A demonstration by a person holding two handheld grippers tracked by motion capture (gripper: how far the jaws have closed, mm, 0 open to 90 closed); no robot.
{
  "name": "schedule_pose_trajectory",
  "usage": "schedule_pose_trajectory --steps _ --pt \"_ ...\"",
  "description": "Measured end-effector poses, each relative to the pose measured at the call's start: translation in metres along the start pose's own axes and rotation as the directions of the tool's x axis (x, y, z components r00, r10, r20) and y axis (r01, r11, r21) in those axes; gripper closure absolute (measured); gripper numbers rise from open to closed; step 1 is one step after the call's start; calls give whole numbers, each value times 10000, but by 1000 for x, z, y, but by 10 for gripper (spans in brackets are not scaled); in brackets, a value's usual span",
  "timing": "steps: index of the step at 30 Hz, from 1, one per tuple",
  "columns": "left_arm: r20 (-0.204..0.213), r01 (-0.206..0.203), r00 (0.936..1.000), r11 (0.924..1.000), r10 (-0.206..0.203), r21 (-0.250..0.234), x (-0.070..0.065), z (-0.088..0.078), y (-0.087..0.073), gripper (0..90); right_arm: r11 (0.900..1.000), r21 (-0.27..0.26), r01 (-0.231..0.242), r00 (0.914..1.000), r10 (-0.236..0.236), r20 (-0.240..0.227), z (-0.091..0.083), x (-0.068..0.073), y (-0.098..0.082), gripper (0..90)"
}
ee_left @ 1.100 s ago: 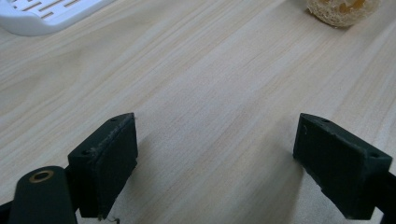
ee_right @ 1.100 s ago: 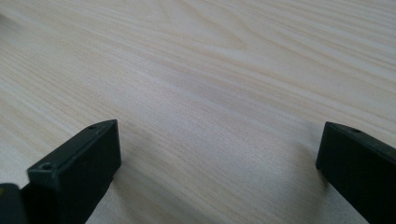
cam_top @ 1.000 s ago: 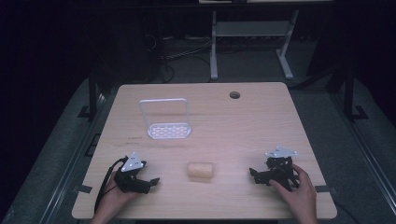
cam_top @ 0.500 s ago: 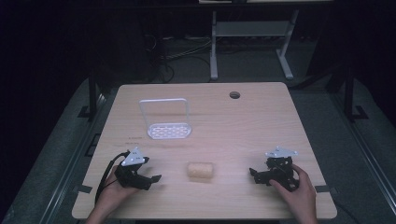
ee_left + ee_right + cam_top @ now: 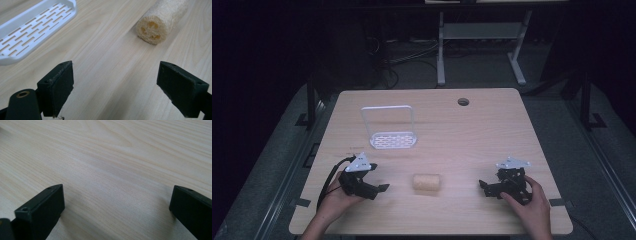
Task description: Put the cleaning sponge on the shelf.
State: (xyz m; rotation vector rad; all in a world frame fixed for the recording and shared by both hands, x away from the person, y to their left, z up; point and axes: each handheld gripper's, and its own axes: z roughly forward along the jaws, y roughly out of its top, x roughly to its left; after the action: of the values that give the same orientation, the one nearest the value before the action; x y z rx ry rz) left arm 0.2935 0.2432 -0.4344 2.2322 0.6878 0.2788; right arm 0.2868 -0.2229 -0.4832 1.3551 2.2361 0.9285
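Loofah (image 5: pixel 427 182) lies untouched mid-table, between both grippers, outside the white rack (image 5: pixel 392 139). Left gripper (image 5: pixel 378 188) jaws wide apart, empty, aimed at it; right gripper (image 5: pixel 483 185) likewise spread, empty. Pickup and placement remain.

Between the left claw (image 5: pixel 379 189) and the loofah piece (image 5: pixel 427 182) the table (image 5: pixel 472 135) is bare, so a straight path is free. The white rack (image 5: pixel 391 136) with its upright handle stands behind this path, near but apart from the loofah piece. Between the right claw (image 5: pixel 484 186) and the loofah piece lies only bare wood. Both claws stand wide apart, with nothing between their jaws.
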Motion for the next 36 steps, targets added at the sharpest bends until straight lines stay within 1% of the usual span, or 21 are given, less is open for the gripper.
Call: schedule_pose_trajectory --steps 1,2,3,4,6,7,8,9,10,13,14,16,17,21,24,26,27,28,36 --pt "53 -70 10000 9999 70 74 1 0 1 136 10000 -1 0 10000 0 -1 0 0 0 0" --pt "85 -50 10000 10000 50 8 0 0 2 136 10000 0 -1 10000 1 -1 0 0 0 0" --pt "121 -105 9999 9999 104 76 1 0 3 136 10000 -2 2 10000 -2 0 0 0 0 0" --pt "150 -93 9998 10000 93 30 1 0 4 136 10000 -1 4 10000 -4 0 0 0 0 0" --pt "185 -162 9997 9998 160 72 1 0 5 136 10000 0 3 10000 -3 0 0 0 0 0" --pt "268 -218 9994 9998 217 31 2 1 7 136 10000 -2 6 10000 -6 1 0 0 0 0" --pt "268 -218 9994 9998 217 31 2 1 7 136 10000 1 7 10000 -7 0 0 0 0 0" --pt "398 -183 9990 9998 184 -30 1 2 10 136 10000 2 7 10000 -7 0 0 0 0 0" --pt "398 -183 9990 9998 184 -30 1 2 10 136 10000 1 9 10000 -9 0 0 0 0 0" --pt "497 -377 9981 9993 374 42 0 3 14 136 10000 1 20 10000 -20 -13 0 0 0 0" --pt "516 -353 9980 9994 352 10 -1 4 15 136 10000 1 33 10000 -33 -25 0 0 0 0" --pt "574 -484 9972 9988 480 49 -1 5 19 136 10000 -6 53 10000 -53 -42 0 -1 0 0" --pt "612 -483 9970 9988 480 36 -2 6 20 136 10000 -3 58 10000 -58 -45 0 -1 0 0" --pt "791 -649 9948 9979 646 11 -3 9 26 136 10000 -3 70 10000 -70 -62 0 -1 0 0" --pt "928 -882 9918 9961 876 27 -5 12 32 136 10000 -9 64 10000 -64 -69 0 -1 0 0" --pt "981 -942 9908 9955 934 32 -6 14 35 136 10000 -11 74 9999 -74 -72 0 -1 0 0" --pt "1024 -1058 9892 9944 1045 67 -6 15 37 136 10000 -9 81 9999 -81 -75 0 -1 0 0" --pt "1034 -1052 9892 9944 1041 53 -7 15 38 136 10000 -3 91 9999 -91 -81 1 -1 0 0" --pt "1260 -1351 9829 9908 1342 -14 -9 21 49 137 9999 12 122 9999 -122 -108 1 -2 1 0"
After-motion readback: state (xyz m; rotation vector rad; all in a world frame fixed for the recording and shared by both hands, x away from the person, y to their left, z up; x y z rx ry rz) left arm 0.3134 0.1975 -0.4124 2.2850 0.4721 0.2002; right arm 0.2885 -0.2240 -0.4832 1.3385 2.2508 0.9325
